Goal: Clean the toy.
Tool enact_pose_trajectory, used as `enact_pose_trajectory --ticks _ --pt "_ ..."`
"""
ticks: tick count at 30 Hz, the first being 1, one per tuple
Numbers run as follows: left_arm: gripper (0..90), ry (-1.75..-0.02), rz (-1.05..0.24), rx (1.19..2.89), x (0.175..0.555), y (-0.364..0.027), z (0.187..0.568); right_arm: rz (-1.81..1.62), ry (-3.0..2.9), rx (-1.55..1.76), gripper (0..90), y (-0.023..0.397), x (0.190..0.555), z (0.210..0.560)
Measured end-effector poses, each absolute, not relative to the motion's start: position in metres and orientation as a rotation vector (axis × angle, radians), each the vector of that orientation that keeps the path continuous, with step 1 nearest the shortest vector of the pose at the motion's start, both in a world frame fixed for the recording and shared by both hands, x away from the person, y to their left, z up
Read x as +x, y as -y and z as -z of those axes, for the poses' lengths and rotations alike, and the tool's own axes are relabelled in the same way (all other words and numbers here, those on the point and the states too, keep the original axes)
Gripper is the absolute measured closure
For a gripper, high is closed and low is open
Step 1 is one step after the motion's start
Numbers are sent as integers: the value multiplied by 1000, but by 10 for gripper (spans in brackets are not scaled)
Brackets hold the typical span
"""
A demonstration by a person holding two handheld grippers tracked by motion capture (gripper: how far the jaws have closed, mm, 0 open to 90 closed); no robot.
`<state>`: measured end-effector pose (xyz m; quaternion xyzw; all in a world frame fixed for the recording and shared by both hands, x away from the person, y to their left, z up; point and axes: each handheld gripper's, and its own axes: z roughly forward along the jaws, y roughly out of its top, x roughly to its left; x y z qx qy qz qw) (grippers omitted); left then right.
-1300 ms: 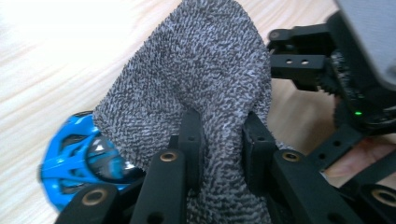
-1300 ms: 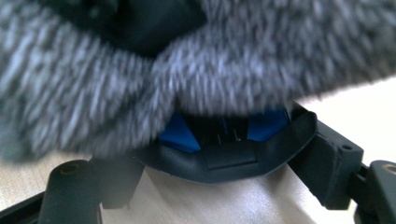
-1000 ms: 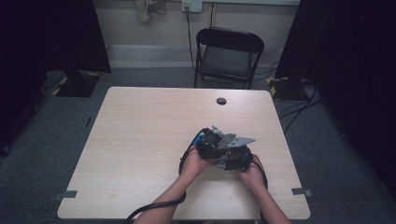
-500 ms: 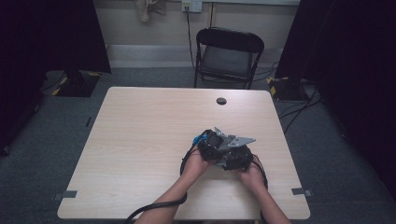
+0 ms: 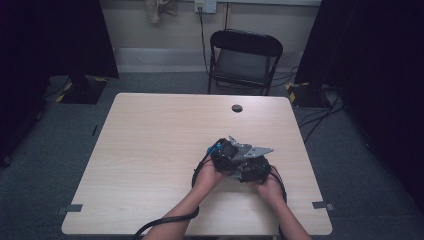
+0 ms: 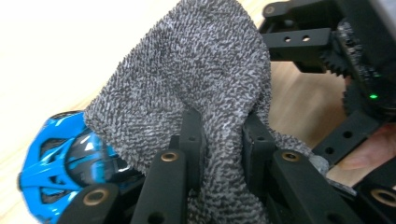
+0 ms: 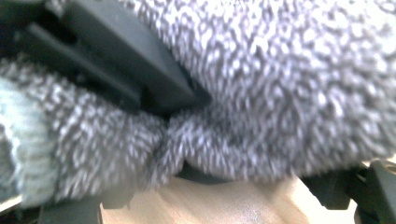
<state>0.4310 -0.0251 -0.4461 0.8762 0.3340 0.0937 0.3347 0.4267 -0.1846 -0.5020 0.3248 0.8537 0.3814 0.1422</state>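
Step in hand: both grippers work a grey knitted sock [image 6: 196, 84] just above the table [image 5: 150, 150], toward its near right corner; it looks like the sock is being gathered or folded.
Left gripper [image 6: 222, 140]: jaws nearly closed, pinching a fold of the sock between them; a blue toy [image 6: 60, 163] sits just beside it.
Right gripper [image 5: 252, 170]: touching the left gripper in the high view; its camera sits tight against the sock, its jaws stand wide, and I cannot tell whether they press on it.
Sock's light cuff [image 7: 23, 140]: at the left edge of the right gripper view.
Next move: likely a firm second hold before pulling.
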Motion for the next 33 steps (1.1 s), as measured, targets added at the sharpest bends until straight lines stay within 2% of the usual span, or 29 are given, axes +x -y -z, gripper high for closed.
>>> enact_pose_trajectory --ticks 33 --pt "738 -1040 -273 2206 464 0 444 -1101 -2464 935 242 185 427 502"
